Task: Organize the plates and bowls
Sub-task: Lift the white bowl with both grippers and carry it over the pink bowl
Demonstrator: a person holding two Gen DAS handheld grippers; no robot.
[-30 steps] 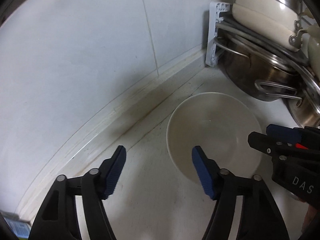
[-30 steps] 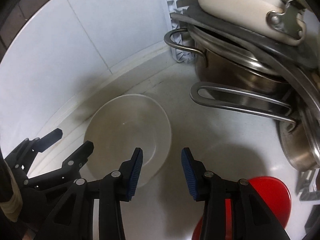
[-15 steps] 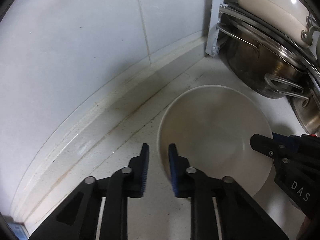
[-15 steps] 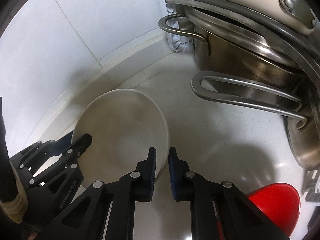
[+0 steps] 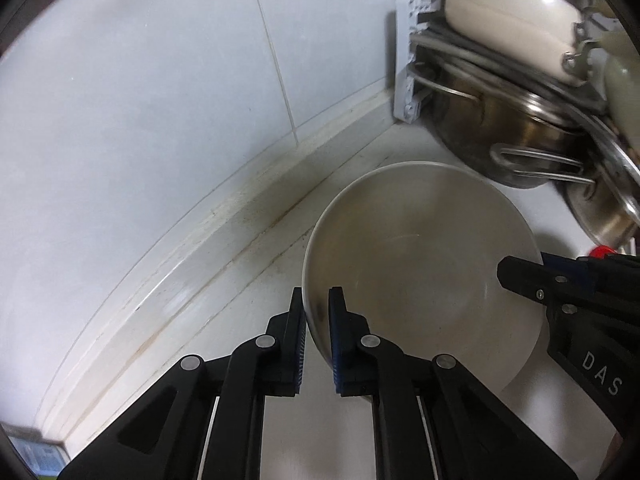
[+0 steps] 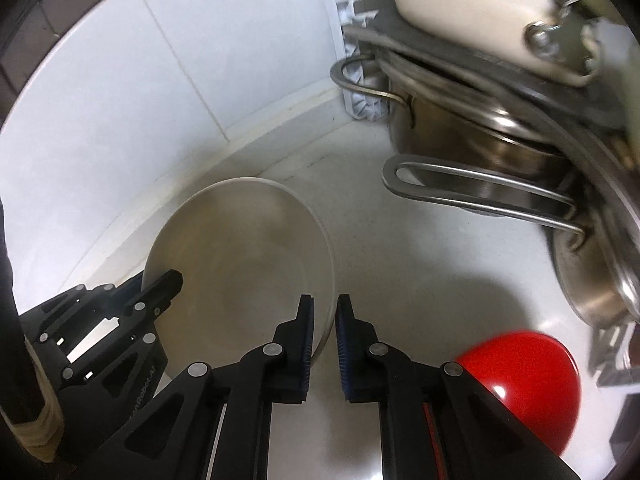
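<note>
Back in the corner of the white countertop [image 5: 224, 320], right where it meets the tiled wall [image 5: 160, 100], there's a white bowl [image 5: 420, 256] being held by both grippers at once. The left gripper [image 5: 317, 320] is pinched down narrow on the bowl's left rim, blue pads either side of the edge, one inside and one outside. The right gripper [image 6: 324, 328] is doing the same thing on the opposite rim, clamped tight with the rim sandwiched between its pads. In the left wrist view you can see the right gripper's black frame poking in over the bowl's right side, and in the right wrist view the left gripper shows up at the bowl's lower left. Whether the bowl is sitting on the counter or lifted a bit, can't really tell; it looks tipped slightly, and there's a shadow under it.

Stuff nearby: a stack of stainless steel pots [image 6: 472, 152] crowds the right side of the counter, with a long loop handle [image 6: 480, 192] sticking out toward the bowl but not touching it. A cream-coloured pan [image 6: 472, 0] sits on top of that pile. A white plastic rack end [image 5: 412, 48] stands against the wall at the back edge. A red bowl [image 6: 528, 376] sits near the front right of the counter, just beside the right gripper's arm. A sleeve cuff [image 6: 36, 420] shows at the far left edge.
</note>
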